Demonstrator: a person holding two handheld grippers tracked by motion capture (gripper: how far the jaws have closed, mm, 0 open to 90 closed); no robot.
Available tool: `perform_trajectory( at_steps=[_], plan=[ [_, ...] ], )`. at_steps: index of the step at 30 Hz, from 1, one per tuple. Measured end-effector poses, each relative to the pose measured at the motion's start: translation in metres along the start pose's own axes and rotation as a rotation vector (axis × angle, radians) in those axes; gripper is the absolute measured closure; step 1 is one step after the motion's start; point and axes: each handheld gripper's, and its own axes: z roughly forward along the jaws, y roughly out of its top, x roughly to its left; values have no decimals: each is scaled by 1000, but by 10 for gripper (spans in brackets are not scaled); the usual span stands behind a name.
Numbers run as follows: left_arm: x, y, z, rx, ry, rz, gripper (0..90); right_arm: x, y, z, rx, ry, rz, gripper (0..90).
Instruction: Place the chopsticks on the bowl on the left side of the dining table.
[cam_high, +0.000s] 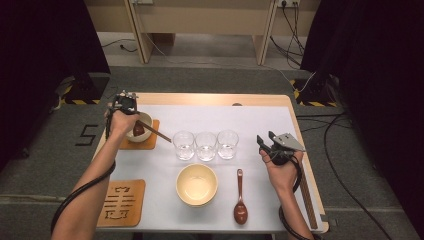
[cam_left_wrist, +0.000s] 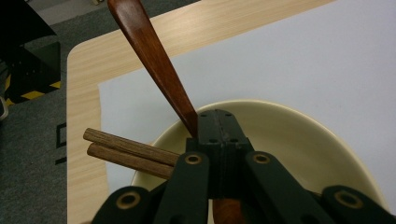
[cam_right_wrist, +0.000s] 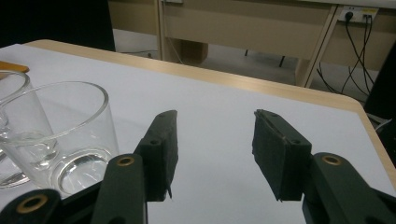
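- My left gripper (cam_left_wrist: 217, 133) is clamped on the dark red-brown wooden spoon (cam_left_wrist: 154, 60), inside the cream ceramic bowl (cam_left_wrist: 299, 135) on the far-left coaster; I judge a straight lift avoids the wooden chopsticks (cam_left_wrist: 126, 153).
- My right gripper (cam_right_wrist: 215, 154) stands wide, holding nothing, beside the clear glass tumbler (cam_right_wrist: 60, 135); better kept clear.

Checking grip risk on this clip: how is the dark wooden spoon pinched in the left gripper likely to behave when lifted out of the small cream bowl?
The dark wooden spoon looks rigid, so it probably won't flex. Its glossy, tapering handle may slip or pivot in the left gripper. Held over the small cream bowl, it seems light.
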Motion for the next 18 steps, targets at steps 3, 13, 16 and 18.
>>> perform_trajectory(
  at_steps=[3, 13, 16, 18],
  plan=[
    [0, -1, 0, 2, 2, -3, 890, 0, 0, 0, -1, 0, 0, 507],
    [2, -4, 0, 15, 4, -11, 890, 0, 0, 0, 0, 0, -1, 507],
    [3, -5, 0, 18, 5, -15, 890, 0, 0, 0, -1, -1, -4, 507],
    [3, -6, 0, 21, 5, -16, 890, 0, 0, 0, -1, 0, -3, 507]
  ],
)
